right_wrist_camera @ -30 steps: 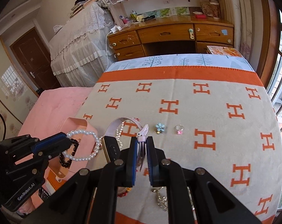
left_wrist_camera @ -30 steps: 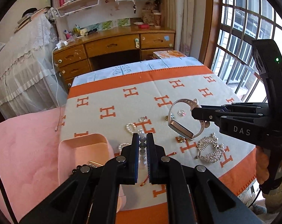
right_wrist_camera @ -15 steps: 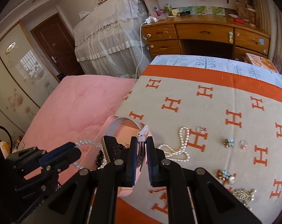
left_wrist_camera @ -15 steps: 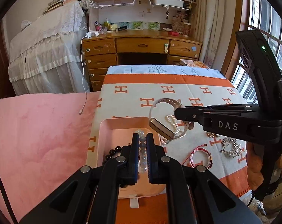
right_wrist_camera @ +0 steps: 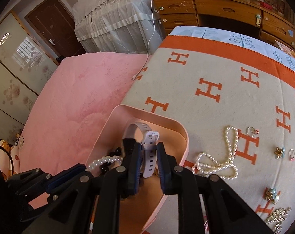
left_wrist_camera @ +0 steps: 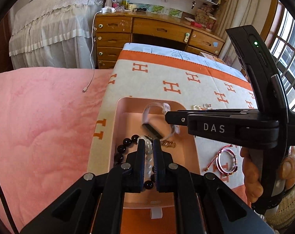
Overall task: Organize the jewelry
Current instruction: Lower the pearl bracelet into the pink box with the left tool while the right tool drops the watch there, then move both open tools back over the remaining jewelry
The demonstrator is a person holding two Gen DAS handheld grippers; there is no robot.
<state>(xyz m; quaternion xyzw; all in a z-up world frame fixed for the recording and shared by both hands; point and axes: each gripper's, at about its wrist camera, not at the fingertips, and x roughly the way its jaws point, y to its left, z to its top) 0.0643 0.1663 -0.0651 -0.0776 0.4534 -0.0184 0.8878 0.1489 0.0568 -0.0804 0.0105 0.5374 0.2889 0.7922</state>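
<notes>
A pink tray [left_wrist_camera: 105,128] [right_wrist_camera: 116,117] sits at the table's left edge. My left gripper [left_wrist_camera: 147,146] is shut on a pearl bracelet [left_wrist_camera: 148,150] [right_wrist_camera: 104,160], held low over the tray above a black bead bracelet [left_wrist_camera: 124,148]. My right gripper [right_wrist_camera: 149,150] is over the tray, its jaws parted around the white strap of a watch [right_wrist_camera: 149,152] [left_wrist_camera: 155,117] that lies in the tray. In the left wrist view the right gripper [left_wrist_camera: 171,120] reaches in from the right.
On the orange-and-beige cloth [right_wrist_camera: 215,68] lie a pearl necklace [right_wrist_camera: 223,156], rings [right_wrist_camera: 251,130], brooches [right_wrist_camera: 279,152] and a red bangle [left_wrist_camera: 226,159]. A pink bed [left_wrist_camera: 40,117] borders the table on the left. A wooden desk [left_wrist_camera: 147,29] stands behind.
Both grippers moved left from over the cloth to low over the tray. The right gripper's jaws have parted and the watch now lies in the tray.
</notes>
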